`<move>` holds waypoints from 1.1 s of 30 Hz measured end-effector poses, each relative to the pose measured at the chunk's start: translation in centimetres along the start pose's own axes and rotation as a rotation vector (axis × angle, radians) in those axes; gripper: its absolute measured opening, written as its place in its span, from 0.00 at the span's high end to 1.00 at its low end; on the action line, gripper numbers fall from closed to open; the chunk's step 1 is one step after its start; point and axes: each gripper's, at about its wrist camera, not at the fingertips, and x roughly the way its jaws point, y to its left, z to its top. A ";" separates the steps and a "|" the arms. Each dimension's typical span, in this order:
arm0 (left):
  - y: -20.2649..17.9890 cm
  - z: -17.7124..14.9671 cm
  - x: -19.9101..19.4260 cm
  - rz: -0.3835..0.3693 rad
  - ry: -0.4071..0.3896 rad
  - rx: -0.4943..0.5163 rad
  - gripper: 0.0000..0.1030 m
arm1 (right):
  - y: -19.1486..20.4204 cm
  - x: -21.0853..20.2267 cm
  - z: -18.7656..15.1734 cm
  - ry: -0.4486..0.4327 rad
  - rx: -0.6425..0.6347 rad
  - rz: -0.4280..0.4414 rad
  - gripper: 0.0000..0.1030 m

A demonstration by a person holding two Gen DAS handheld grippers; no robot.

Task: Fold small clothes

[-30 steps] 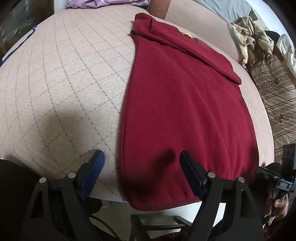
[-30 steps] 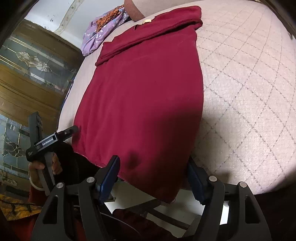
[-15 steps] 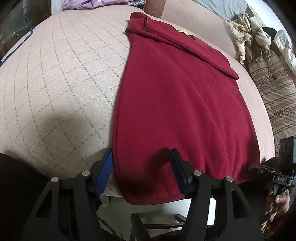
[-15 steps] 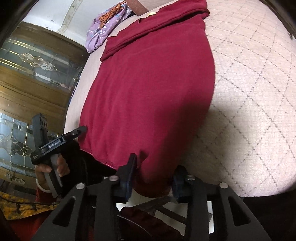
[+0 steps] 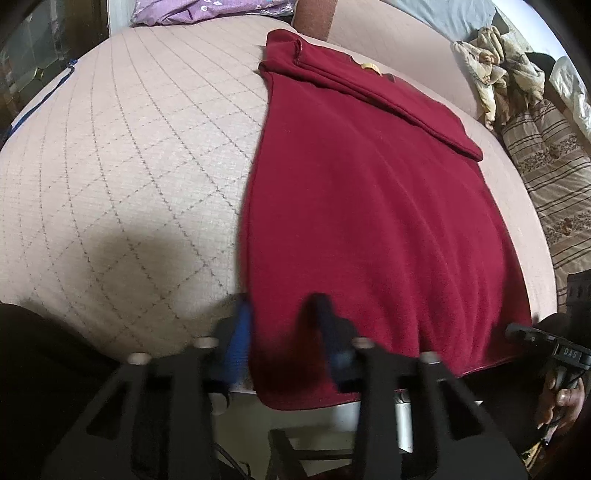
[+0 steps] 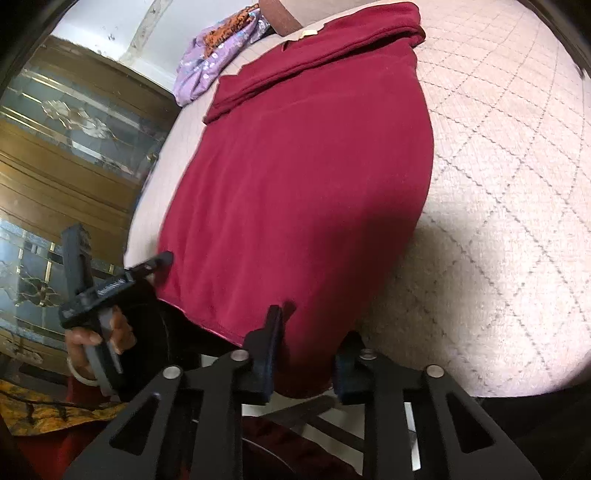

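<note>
Taking the red garment (image 5: pixel 369 206) as the landmark, the scene runs as follows from the left wrist view. Far to its left, a dark glass-panelled cabinet (image 5: pixel 33 55) stands beyond the edge of the quilted pink mattress (image 5: pixel 129 166). The garment lies flat on that mattress, its far end folded over into a band with a small yellow tag (image 5: pixel 369 66) on it. Behind the garment's far left corner sits a bundle of purple cloth (image 5: pixel 207 9). At the garment's near left corner the left gripper (image 5: pixel 282 332) has its blue fingers narrowed around the cloth, one on the outer side of the edge and one on top; motion blur hides whether they pinch it fully. To the garment's right lie a crumpled patterned cloth (image 5: pixel 495 70) and a striped brown bedcover (image 5: pixel 550 177).

In the right wrist view, left of the garment (image 6: pixel 306 192) is the wood-and-glass cabinet (image 6: pixel 66 147), and the person's left hand (image 6: pixel 99 336) grips the other tool's handle at the garment's hem. The purple bundle (image 6: pixel 218 55) lies past the garment's far left corner. The right gripper (image 6: pixel 308 350) has closed narrowly on the near right corner, which bulges between the fingers and hangs over the mattress (image 6: pixel 509 184) edge.
</note>
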 end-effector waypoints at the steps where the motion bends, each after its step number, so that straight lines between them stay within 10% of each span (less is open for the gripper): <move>1: 0.0 0.1 -0.1 -0.027 0.010 0.000 0.94 | 0.0 -0.1 0.0 -0.008 0.003 0.032 0.81; 10: -0.2 3.4 -1.9 -0.158 -0.038 -0.024 0.94 | 1.1 -1.9 2.6 -0.113 0.008 0.187 0.84; 19: -1.4 7.5 -3.2 -0.076 -0.192 -0.015 0.94 | 0.3 -5.2 5.9 -0.297 0.021 0.205 0.85; 33: -1.5 8.8 -3.0 -0.068 -0.244 -0.044 0.94 | 0.7 -6.4 7.2 -0.348 0.007 0.164 0.86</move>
